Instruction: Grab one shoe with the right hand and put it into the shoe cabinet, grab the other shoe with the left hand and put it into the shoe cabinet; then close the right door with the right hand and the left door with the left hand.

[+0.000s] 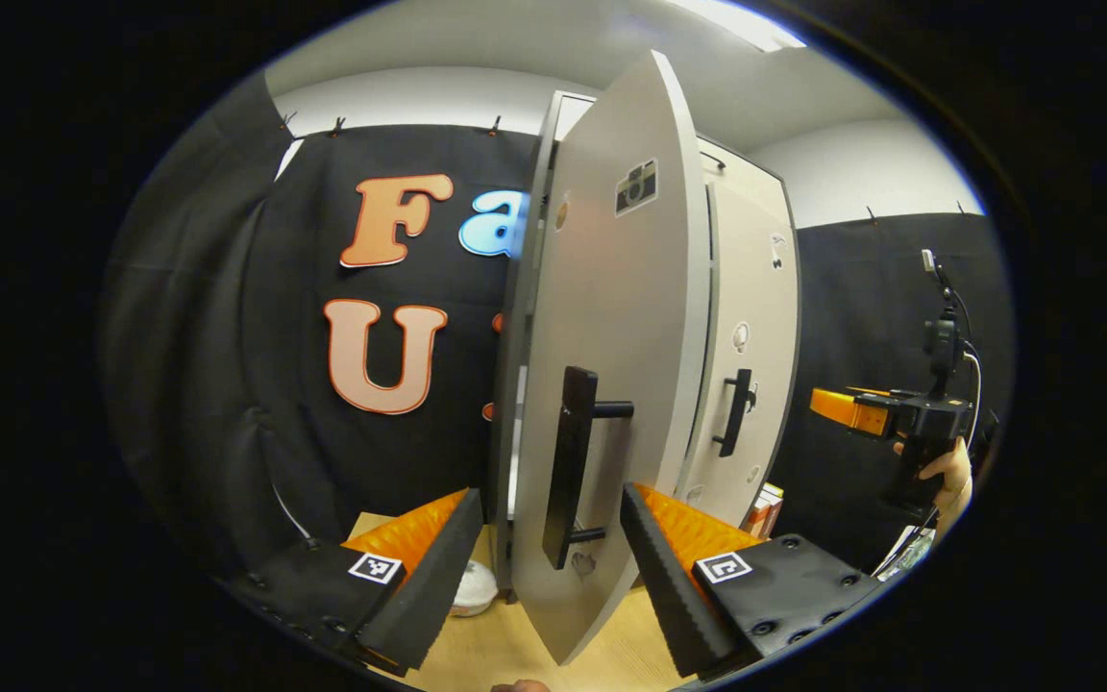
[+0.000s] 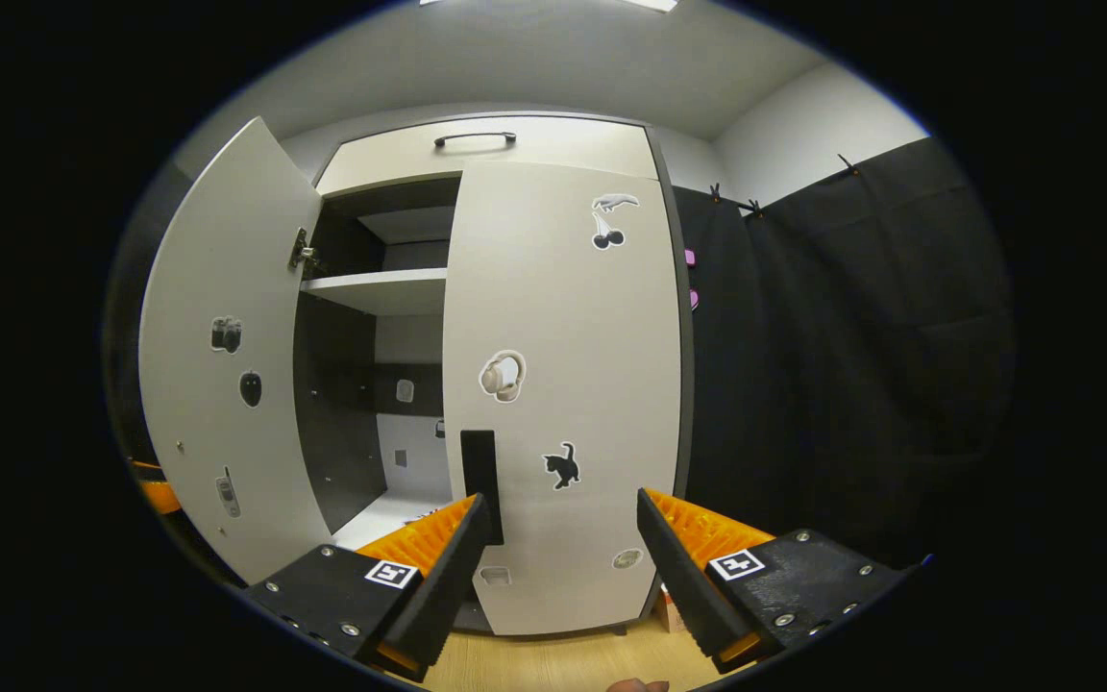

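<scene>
A: Eyes on the left door. It stands out from the shoe cabinet, swung well open, pale grey with a dark bar handle and a camera sticker near the top.

B: And the right door? It looks flush against the cabinet front, stickers all over it: headphones, a cat, cherries.

A: Shut, I'd say. So the step in hand is the last one, closing the left door with the left hand.

B: Where's the left gripper?

A: Right at it. Its jaws are spread wide, clasping nothing, and the door's handle sits in the gap between the fingers, though I can't tell whether anything touches.

B: The right gripper is likewise spread, empty, facing the closed door. In the left gripper view it hangs off to the side, well apart.

A: Shoes? There's something pale low behind the door, but I can't tell what.

B: Next move, as I judge it: press the door's face or handle and swing it round to meet its partner.
</scene>
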`<control>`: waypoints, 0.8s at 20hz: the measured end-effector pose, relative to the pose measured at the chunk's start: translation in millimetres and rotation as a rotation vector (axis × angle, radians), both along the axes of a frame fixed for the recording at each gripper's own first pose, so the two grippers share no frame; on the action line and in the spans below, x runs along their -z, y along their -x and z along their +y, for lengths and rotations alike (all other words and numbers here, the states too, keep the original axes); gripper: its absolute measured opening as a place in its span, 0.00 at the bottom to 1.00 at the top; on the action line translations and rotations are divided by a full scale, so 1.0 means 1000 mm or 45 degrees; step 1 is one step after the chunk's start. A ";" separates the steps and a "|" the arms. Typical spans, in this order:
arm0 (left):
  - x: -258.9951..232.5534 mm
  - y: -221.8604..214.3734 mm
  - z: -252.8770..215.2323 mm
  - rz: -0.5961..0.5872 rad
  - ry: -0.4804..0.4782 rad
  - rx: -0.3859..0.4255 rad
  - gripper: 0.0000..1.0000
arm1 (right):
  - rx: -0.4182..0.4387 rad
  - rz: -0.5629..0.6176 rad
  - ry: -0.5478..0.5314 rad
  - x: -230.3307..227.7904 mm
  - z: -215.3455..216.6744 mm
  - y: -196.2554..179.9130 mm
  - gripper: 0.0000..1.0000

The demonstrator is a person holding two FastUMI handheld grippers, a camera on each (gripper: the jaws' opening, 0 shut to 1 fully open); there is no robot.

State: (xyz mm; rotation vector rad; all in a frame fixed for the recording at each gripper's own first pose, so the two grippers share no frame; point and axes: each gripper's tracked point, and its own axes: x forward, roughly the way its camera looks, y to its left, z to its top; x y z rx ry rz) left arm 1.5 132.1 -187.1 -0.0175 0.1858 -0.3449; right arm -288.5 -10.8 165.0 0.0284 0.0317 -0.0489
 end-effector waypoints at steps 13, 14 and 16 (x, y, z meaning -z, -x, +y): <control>0.017 -0.025 -0.038 0.004 0.009 -0.016 0.92 | 0.053 -0.059 0.040 -0.012 -0.041 0.044 0.94; 0.018 -0.027 -0.044 0.005 0.018 -0.010 0.96 | 0.060 -0.063 0.046 -0.012 -0.045 0.045 0.94; 0.021 -0.033 -0.052 0.005 0.015 -0.020 0.92 | 0.071 -0.066 0.051 -0.013 -0.049 0.048 0.94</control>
